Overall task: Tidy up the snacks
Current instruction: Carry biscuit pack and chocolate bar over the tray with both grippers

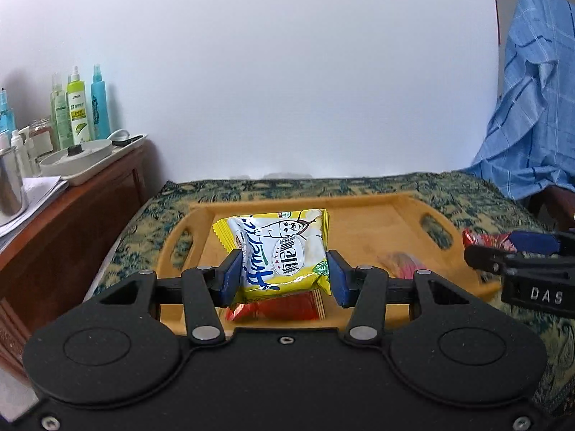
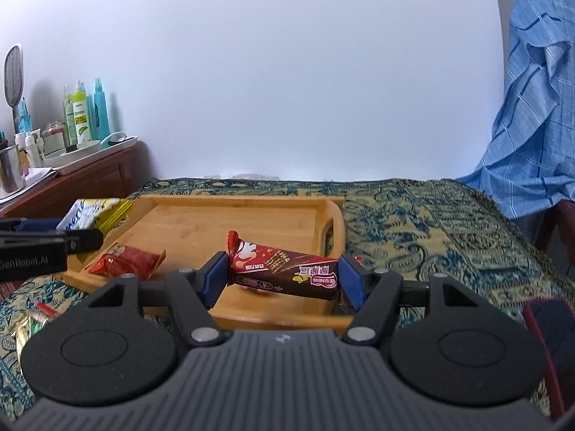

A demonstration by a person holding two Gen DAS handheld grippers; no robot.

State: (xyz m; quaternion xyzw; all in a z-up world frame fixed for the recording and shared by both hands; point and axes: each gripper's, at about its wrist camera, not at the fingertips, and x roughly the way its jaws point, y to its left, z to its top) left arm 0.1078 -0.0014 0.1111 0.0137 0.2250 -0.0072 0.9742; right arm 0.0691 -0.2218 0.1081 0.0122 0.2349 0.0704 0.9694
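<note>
On the far left a wooden sideboard carries spray bottles and a white tray. The left tongs are clenched on a yellow-and-white snack packet, held above the bamboo tray on the patterned counter. A red snack packet lies in the tray's near left part. The right tongs grasp a brown chocolate wafer bar end to end over the tray's near edge. A blue checked cloth hangs at right.
</note>
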